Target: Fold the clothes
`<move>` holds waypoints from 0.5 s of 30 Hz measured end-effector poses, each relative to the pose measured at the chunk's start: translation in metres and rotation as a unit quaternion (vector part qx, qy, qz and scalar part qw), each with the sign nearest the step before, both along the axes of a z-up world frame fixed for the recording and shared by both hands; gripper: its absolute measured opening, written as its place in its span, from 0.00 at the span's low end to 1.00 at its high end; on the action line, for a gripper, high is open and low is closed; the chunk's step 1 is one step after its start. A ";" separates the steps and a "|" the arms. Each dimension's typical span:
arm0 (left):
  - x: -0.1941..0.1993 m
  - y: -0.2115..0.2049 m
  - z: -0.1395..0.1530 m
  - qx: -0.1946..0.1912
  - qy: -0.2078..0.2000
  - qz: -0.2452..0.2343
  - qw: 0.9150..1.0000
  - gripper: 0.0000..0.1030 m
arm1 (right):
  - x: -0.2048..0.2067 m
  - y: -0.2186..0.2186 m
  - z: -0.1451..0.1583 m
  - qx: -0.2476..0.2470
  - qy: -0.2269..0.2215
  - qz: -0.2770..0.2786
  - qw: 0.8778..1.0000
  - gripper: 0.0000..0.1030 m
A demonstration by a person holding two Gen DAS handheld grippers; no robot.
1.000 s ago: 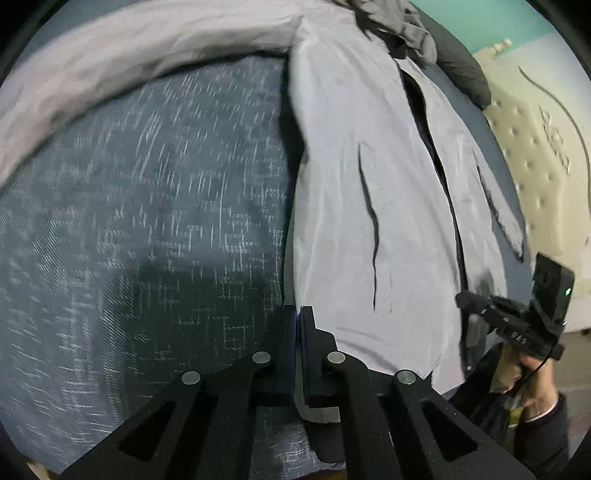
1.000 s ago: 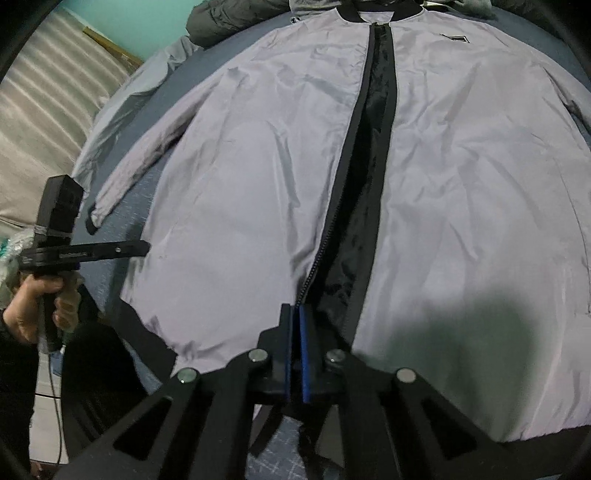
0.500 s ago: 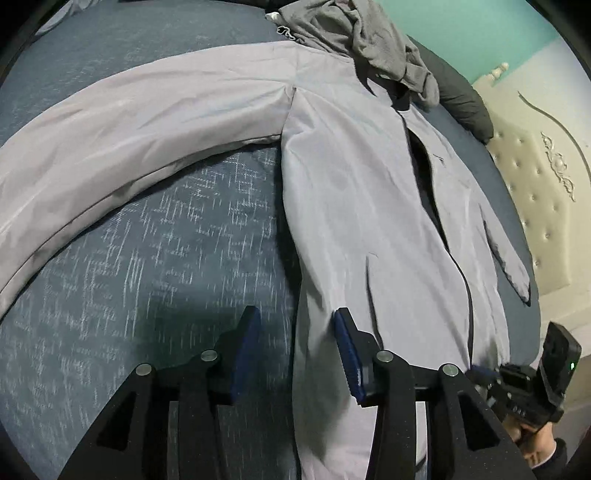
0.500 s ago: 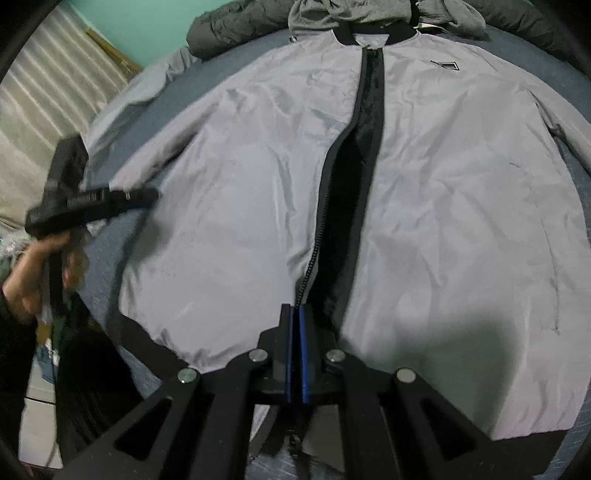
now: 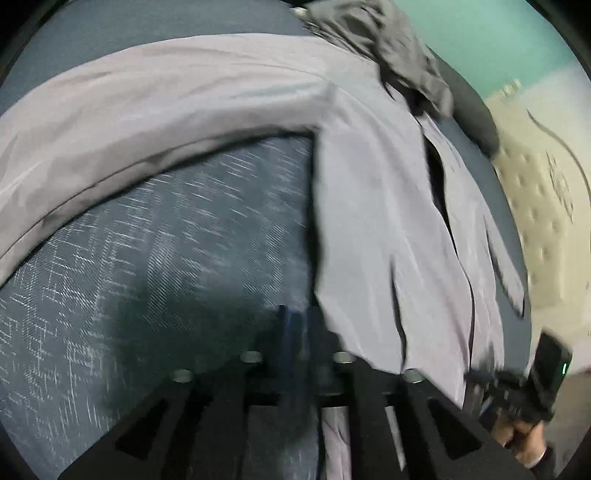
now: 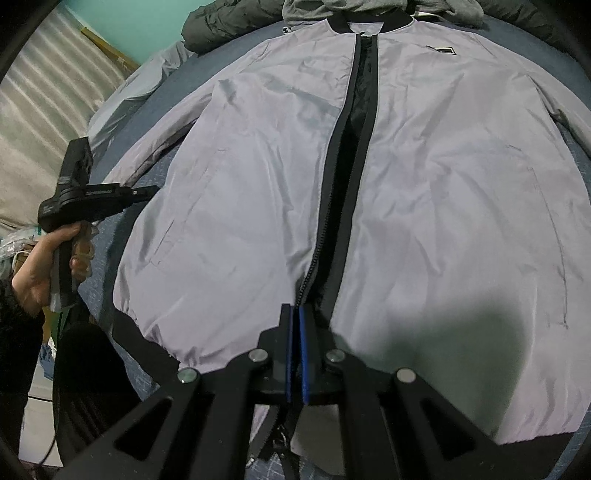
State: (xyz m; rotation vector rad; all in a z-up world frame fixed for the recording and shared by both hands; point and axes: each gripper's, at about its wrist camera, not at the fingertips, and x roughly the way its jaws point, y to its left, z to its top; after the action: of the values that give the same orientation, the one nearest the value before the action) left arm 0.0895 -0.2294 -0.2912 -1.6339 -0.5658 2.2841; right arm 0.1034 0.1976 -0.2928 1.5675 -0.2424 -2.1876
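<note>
I'm working over a bed covered in dark blue fabric flecked with pale threads; beyond it the wall is teal, and a cream tufted headboard runs off to the right of my left claw. In the right wrist view a pale striped curtain hangs far to the left of my right claw. The grey bomber jacket lies face up on the bed, spread ahead of the right claw, its black zipper open and running straight away toward the black collar. Past the collar sits a heap of dark grey clothes. My right claw is closed on the jacket's bottom hem beside the zipper's foot. My left claw is blurred, its jaws closing; it sits at the jacket's side edge, but I cannot tell whether cloth lies between them. One sleeve sweeps across the bed ahead and to the left of it. My left hand shows at the bed's edge.
</note>
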 end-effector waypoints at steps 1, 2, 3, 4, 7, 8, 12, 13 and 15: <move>0.003 0.003 0.002 0.005 0.001 -0.008 1.000 0.46 | -0.001 -0.001 0.000 -0.002 -0.001 0.000 1.000 0.03; 0.007 0.006 0.004 0.013 0.001 -0.015 1.000 0.49 | -0.002 -0.001 0.000 -0.003 -0.003 0.000 1.000 0.03; 0.010 0.009 0.004 0.018 -0.001 -0.022 1.000 0.49 | -0.002 -0.002 0.000 -0.003 -0.005 0.001 1.000 0.03; 0.012 0.012 0.004 0.017 -0.003 -0.030 0.999 0.49 | -0.002 -0.002 -0.001 -0.004 -0.006 0.001 1.000 0.03; 0.017 0.022 -0.007 -0.014 -0.021 -0.058 0.998 0.35 | 0.000 -0.004 0.002 0.002 -0.005 0.006 1.000 0.03; 0.019 0.022 -0.013 -0.020 -0.033 -0.060 0.997 0.18 | 0.000 -0.005 0.003 0.003 -0.005 0.006 1.000 0.03; 0.030 0.016 -0.016 -0.023 -0.044 -0.052 0.997 0.11 | 0.001 -0.004 0.004 -0.002 -0.008 0.007 1.000 0.03; 0.035 0.013 -0.013 -0.023 -0.044 -0.048 0.998 0.11 | 0.001 -0.004 0.005 -0.003 -0.008 0.006 1.000 0.03; 0.049 0.001 -0.004 -0.019 -0.042 -0.041 0.998 0.11 | 0.002 -0.006 0.006 0.005 -0.004 0.009 1.000 0.03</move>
State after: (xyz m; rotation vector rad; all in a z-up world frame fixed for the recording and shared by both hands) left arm 0.1381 -0.2287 -0.2954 -1.7454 -0.4676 2.1877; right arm 0.1059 0.1915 -0.2872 1.5782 -0.2200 -2.1716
